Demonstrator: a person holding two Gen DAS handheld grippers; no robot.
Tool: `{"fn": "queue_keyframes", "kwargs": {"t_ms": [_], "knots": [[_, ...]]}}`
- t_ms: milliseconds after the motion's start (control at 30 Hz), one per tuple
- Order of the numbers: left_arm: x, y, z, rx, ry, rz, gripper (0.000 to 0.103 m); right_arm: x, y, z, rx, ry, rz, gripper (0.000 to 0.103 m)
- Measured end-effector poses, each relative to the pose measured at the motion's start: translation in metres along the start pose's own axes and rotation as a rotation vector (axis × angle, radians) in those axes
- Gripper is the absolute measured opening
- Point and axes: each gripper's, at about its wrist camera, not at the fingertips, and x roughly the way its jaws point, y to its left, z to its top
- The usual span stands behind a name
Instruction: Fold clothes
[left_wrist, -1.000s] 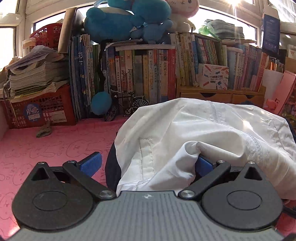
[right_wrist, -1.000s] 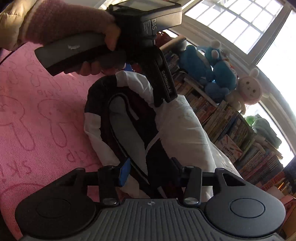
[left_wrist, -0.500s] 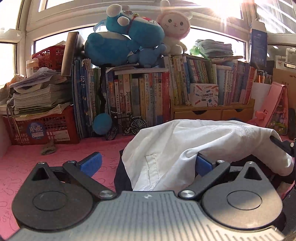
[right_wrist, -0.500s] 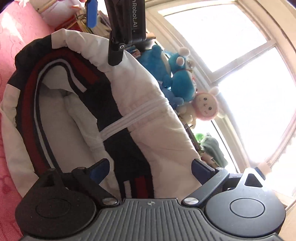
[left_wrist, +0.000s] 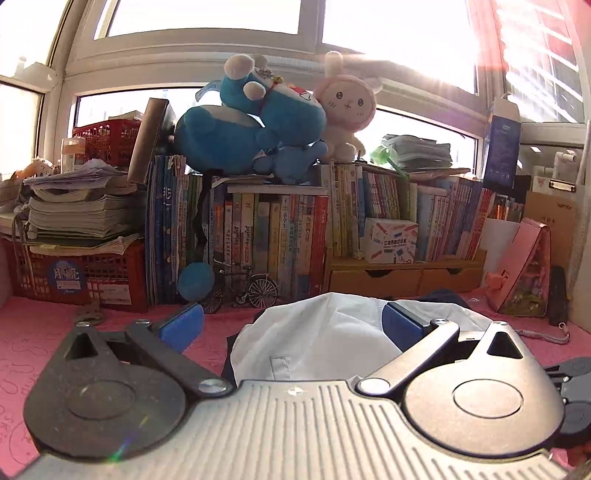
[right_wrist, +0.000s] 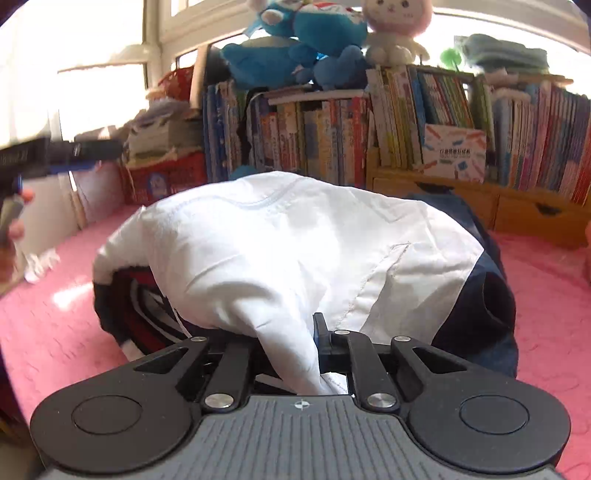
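A white jacket (right_wrist: 280, 243) with navy panels and a red-striped dark collar (right_wrist: 136, 314) lies bunched on the pink blanket (right_wrist: 55, 325). My right gripper (right_wrist: 284, 347) is shut on a pinch of its white cloth, which runs back between the fingers (right_wrist: 332, 339). In the left wrist view the same jacket (left_wrist: 317, 339) sits low in front of my left gripper (left_wrist: 291, 325), which stands open with its blue pads (left_wrist: 183, 326) wide apart and off the cloth. The left gripper (right_wrist: 55, 155) also shows at the far left of the right wrist view, held in a hand.
A row of books (left_wrist: 280, 240) with plush toys (left_wrist: 255, 118) on top lines the back. Red crates (left_wrist: 77, 277) with paper stacks stand at the left, wooden drawers (left_wrist: 402, 280) and a pink bag (left_wrist: 524, 273) at the right. Pink blanket (left_wrist: 33, 339) surrounds the jacket.
My right gripper swung level and went from open to shut on the white cloth. My left gripper, still open, drew up and back off the jacket.
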Motion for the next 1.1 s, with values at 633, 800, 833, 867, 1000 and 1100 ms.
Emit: {"fn": "queue_keyframes", "kwargs": {"t_ms": [633, 800, 833, 867, 1000, 1100], "knots": [[0.046, -0.091, -0.020, 0.311, -0.090, 0.118, 0.103, -0.044, -0.047, 0.018, 0.226, -0.074, 0.067, 0.026], [0.013, -0.067, 0.027, 0.189, -0.102, 0.007, 0.103, -0.061, -0.022, 0.009, 0.002, -0.133, -0.105, 0.074], [0.011, -0.065, 0.032, 0.174, -0.095, -0.003, 0.103, -0.066, -0.004, -0.001, -0.067, -0.186, -0.172, 0.075], [0.011, -0.064, 0.035, 0.136, -0.074, -0.021, 0.103, -0.070, 0.010, -0.010, -0.115, -0.236, -0.236, 0.077], [0.017, -0.055, 0.041, -0.078, 0.044, -0.140, 0.103, -0.045, 0.073, -0.058, -0.289, -0.409, -0.540, 0.102], [0.022, -0.050, 0.037, -0.175, 0.096, -0.203, 0.103, -0.012, 0.108, -0.086, -0.405, -0.454, -0.683, 0.103]]}}
